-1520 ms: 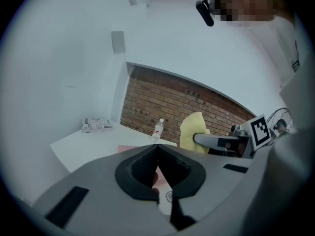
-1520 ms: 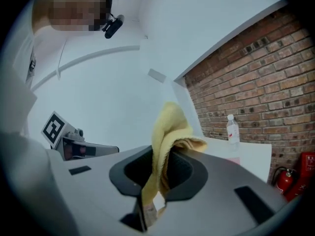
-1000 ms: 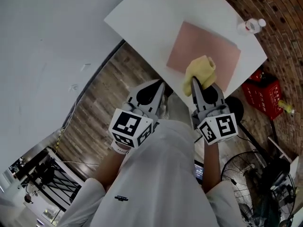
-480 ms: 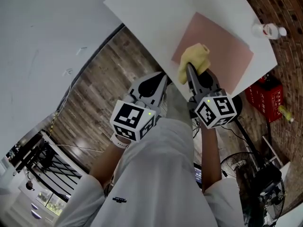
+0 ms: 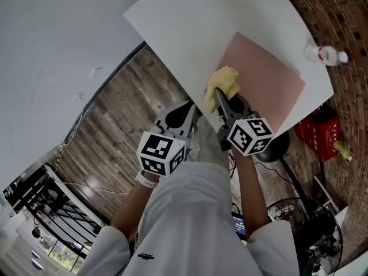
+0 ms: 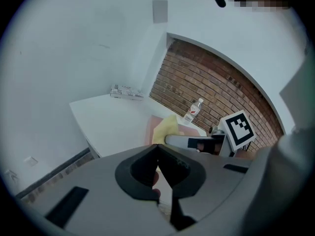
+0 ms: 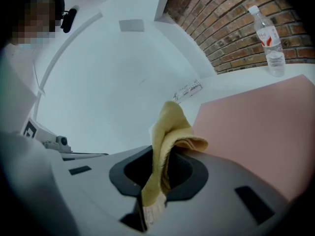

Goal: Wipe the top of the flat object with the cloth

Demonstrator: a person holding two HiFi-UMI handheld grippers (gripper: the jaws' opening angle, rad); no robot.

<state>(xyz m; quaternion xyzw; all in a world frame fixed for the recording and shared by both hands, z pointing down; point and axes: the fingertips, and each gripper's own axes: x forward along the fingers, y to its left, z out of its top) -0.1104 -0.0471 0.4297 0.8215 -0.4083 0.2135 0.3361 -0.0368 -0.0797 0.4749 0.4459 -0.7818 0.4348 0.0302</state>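
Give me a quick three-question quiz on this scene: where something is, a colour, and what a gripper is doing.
1. Where is the water bottle? A on the floor; B on the white table; C on a chair.
2. What colour is the cloth? A blue; B white; C yellow.
3. The right gripper is: A shut on the cloth; B open and empty; C lying flat on the table.
Answers: B, it stands at the table's far edge by the brick wall; C, plainly yellow; A, the cloth is pinched between its jaws.
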